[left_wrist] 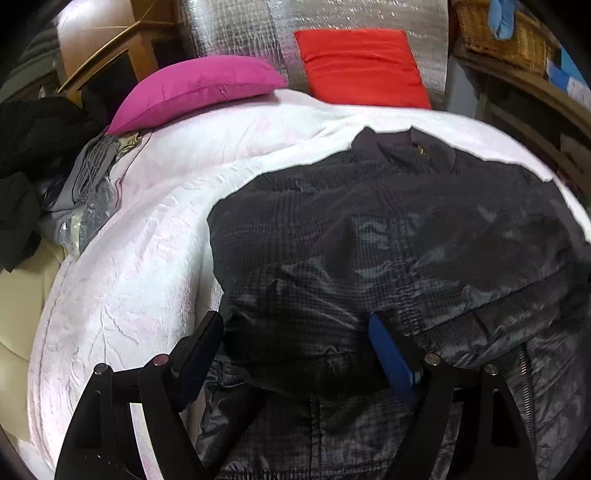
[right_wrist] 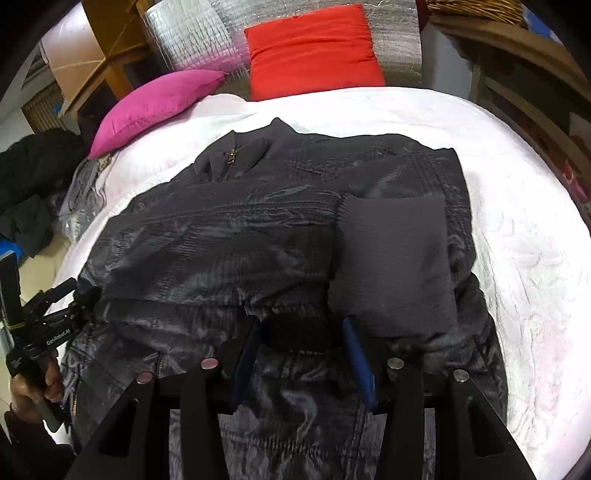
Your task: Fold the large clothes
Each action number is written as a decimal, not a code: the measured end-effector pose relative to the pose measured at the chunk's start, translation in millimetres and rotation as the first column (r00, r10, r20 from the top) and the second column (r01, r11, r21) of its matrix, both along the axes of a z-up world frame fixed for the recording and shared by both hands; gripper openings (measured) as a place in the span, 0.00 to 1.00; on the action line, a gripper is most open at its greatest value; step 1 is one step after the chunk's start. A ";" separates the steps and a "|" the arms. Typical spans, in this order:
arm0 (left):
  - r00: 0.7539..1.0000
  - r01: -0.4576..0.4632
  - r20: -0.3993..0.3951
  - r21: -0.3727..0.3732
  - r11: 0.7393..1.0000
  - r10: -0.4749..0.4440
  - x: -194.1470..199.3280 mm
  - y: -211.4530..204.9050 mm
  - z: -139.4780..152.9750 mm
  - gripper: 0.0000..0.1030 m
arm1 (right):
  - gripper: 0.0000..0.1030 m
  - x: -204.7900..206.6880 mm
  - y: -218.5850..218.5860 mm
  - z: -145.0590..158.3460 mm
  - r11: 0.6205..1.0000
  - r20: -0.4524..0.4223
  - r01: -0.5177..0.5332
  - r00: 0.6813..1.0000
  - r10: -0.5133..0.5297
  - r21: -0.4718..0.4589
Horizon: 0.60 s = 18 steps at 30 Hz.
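Note:
A dark, shiny padded jacket [left_wrist: 369, 229] [right_wrist: 221, 240] lies spread on a white bed cover [right_wrist: 535, 258], collar and zipper at the far end. One sleeve is folded across it, its knit cuff [right_wrist: 395, 266] on the right. My left gripper [left_wrist: 295, 321] stands open at the jacket's near left edge, with a bulge of fabric between its fingers. It also shows in the right wrist view as the left gripper [right_wrist: 74, 295], held by a hand [right_wrist: 29, 391]. My right gripper [right_wrist: 300, 325] is shut on a bunched fold near the jacket's hem, just in front of the cuff.
A pink pillow [left_wrist: 192, 88] and a red pillow [left_wrist: 362, 66] lie at the head of the bed against a silver foil panel [left_wrist: 240, 33]. Dark clothes [left_wrist: 33, 155] and a grey bagged item [left_wrist: 88, 184] sit at the left edge. Wooden shelves [right_wrist: 524, 81] stand to the right.

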<state>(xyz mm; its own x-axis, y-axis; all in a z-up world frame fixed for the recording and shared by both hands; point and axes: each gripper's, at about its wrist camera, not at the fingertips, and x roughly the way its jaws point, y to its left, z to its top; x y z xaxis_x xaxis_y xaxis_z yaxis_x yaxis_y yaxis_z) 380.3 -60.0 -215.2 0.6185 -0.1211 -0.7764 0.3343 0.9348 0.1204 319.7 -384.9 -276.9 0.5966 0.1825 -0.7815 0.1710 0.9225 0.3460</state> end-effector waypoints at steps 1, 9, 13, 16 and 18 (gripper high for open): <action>1.000 0.003 0.010 -0.012 1.000 -0.003 -2.0 1.8 4.0 0.79 | 0.49 -3.1 -2.0 1.4 1.000 0.003 0.002 1.000 -0.002 -0.003; 0.995 -0.061 0.078 -0.013 0.998 0.062 -2.8 20.4 17.7 0.79 | 0.49 -37.6 -50.5 15.4 0.988 0.064 0.148 0.986 -0.151 0.050; 0.982 -0.183 0.035 -0.090 0.979 0.187 19.5 39.8 17.1 0.79 | 0.49 -23.6 -75.8 14.3 0.967 0.092 0.222 0.968 -0.234 0.125; 0.972 -0.231 0.016 -0.118 0.966 0.235 31.5 47.0 15.1 0.79 | 0.49 -1.6 -82.2 12.9 0.960 0.100 0.253 0.959 -0.265 0.124; 0.972 -0.235 0.004 -0.104 0.967 0.236 33.8 44.8 11.1 0.79 | 0.49 10.6 -83.5 8.9 0.959 0.103 0.254 0.958 -0.267 0.129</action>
